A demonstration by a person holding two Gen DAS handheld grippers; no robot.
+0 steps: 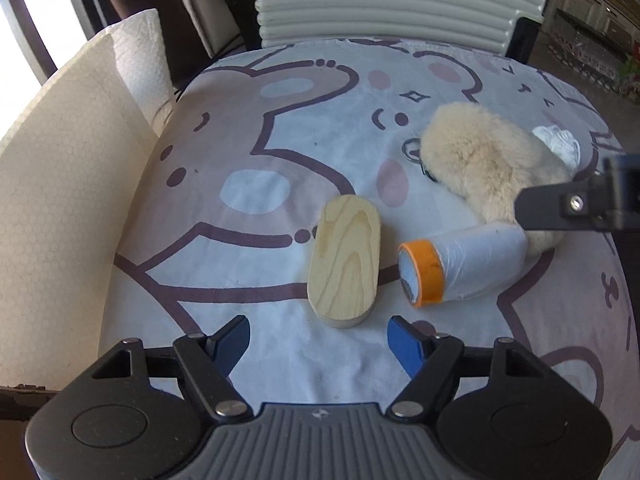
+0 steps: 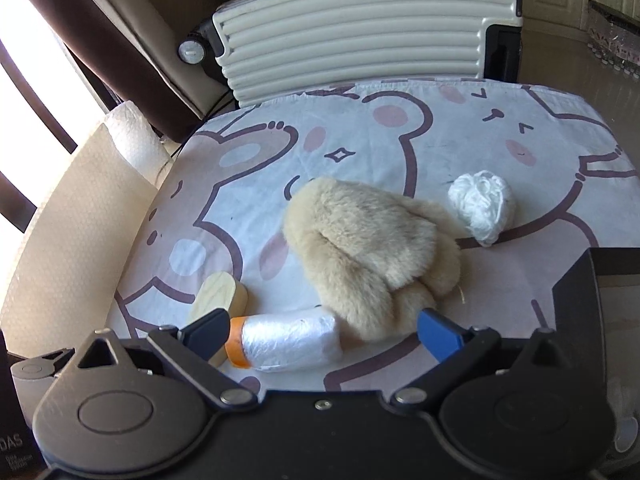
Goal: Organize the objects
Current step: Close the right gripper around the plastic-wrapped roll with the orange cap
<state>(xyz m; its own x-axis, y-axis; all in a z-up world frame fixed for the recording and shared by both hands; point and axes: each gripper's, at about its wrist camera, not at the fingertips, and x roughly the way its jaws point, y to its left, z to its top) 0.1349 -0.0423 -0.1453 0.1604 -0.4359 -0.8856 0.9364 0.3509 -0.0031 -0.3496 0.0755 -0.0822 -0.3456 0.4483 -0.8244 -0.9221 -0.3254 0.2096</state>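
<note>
An oval wooden block (image 1: 346,264) lies flat on the bear-print cloth (image 1: 240,128), just beyond my left gripper (image 1: 318,342), which is open and holds nothing. To the block's right lies a plastic-wrapped roll with an orange end (image 1: 460,268), and behind it a beige furry plush (image 1: 488,160) with a metal ring (image 1: 412,148). My right gripper (image 2: 324,334) is open low over the roll (image 2: 292,344), which lies between its fingers; its left finger overlaps the orange end, its right finger stands clear. The plush (image 2: 372,252) and a white yarn ball (image 2: 482,204) lie beyond. One right-gripper finger (image 1: 560,208) reaches in over the plush.
A cream ribbed suitcase (image 2: 360,32) stands behind the table's far edge. A paper towel roll (image 1: 140,64) and a tall pale embossed sheet (image 1: 60,200) border the left side. The wooden block (image 2: 218,292) sits close to the table's left edge.
</note>
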